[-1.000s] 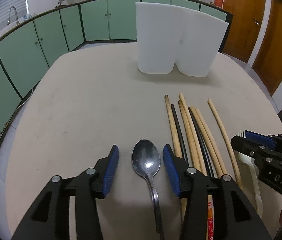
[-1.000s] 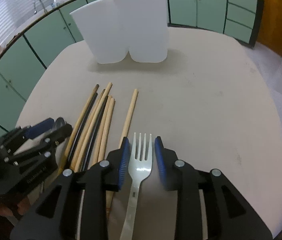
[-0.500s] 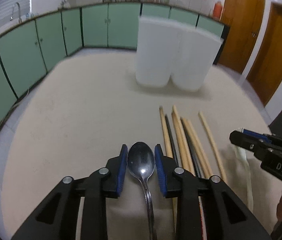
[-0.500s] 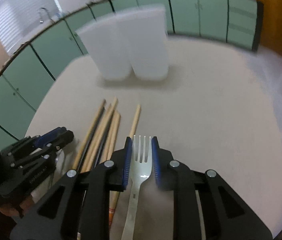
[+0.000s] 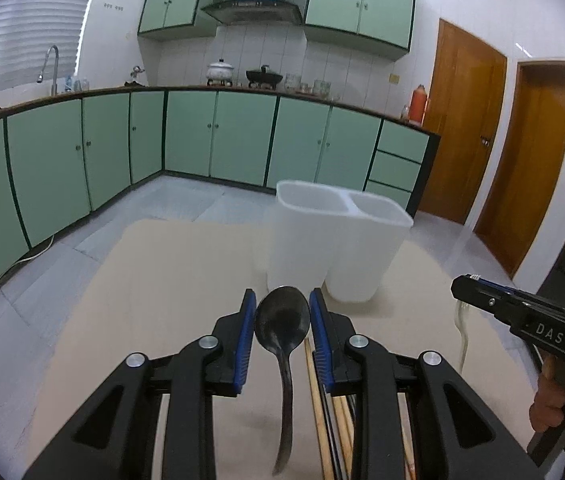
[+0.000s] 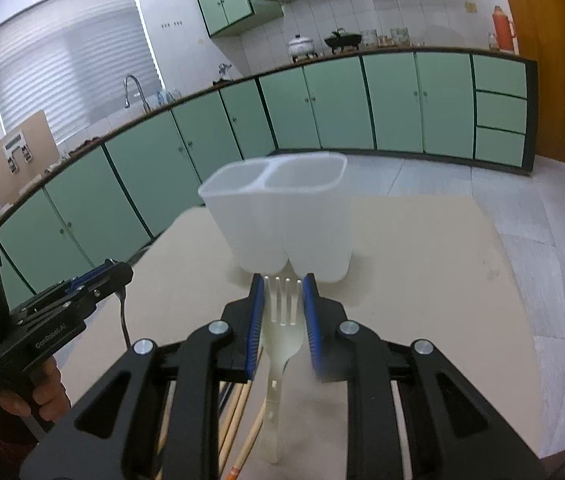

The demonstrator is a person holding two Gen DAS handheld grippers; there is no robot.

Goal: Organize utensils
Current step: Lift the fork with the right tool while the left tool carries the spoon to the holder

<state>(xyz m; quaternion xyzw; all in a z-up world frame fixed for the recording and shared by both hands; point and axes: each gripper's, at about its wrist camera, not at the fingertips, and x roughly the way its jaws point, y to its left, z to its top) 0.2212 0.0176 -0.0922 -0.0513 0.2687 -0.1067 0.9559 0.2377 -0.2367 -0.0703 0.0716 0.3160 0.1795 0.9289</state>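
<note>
Spoon [image 5: 282, 318] sits clamped by its bowl in the left claw [image 5: 280, 326], fork [image 6: 282, 320] likewise in the right claw [image 6: 282, 316], both held off the bench [image 5: 162, 280]; holder [image 5: 334, 240] at 12 o'clock.

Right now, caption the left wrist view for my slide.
Left gripper lifts a spoon toward the white holder.

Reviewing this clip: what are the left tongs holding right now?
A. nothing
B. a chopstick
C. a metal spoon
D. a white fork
C: the left tongs are shut on the metal spoon, pads against its bowl; the white fork sits in the right tongs.
</note>
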